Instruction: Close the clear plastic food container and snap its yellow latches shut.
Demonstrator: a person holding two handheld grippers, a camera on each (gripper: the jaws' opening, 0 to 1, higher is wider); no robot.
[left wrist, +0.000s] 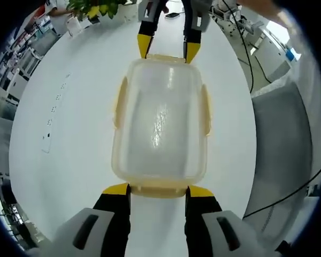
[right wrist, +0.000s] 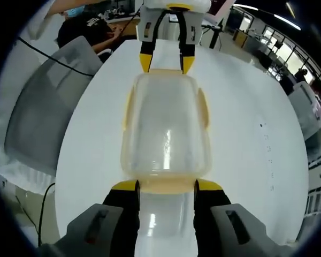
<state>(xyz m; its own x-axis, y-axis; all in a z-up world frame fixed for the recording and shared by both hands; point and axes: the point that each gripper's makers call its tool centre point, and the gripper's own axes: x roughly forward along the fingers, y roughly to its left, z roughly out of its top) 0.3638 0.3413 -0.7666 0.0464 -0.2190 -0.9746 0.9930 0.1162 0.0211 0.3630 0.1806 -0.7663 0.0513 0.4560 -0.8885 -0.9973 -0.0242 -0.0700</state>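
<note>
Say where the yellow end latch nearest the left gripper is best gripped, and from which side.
Judging by its pose, take the end latch across its width, from the container's short end: it juts outward between the open left gripper tips.

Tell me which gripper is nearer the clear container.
Neither: left gripper and right gripper each have open jaws at opposite short ends of the container, straddling its end latches.

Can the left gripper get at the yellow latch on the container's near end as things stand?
Probably yes. The left gripper is open, its jaws already either side of the near end latch of the container, with nothing between them.
</note>
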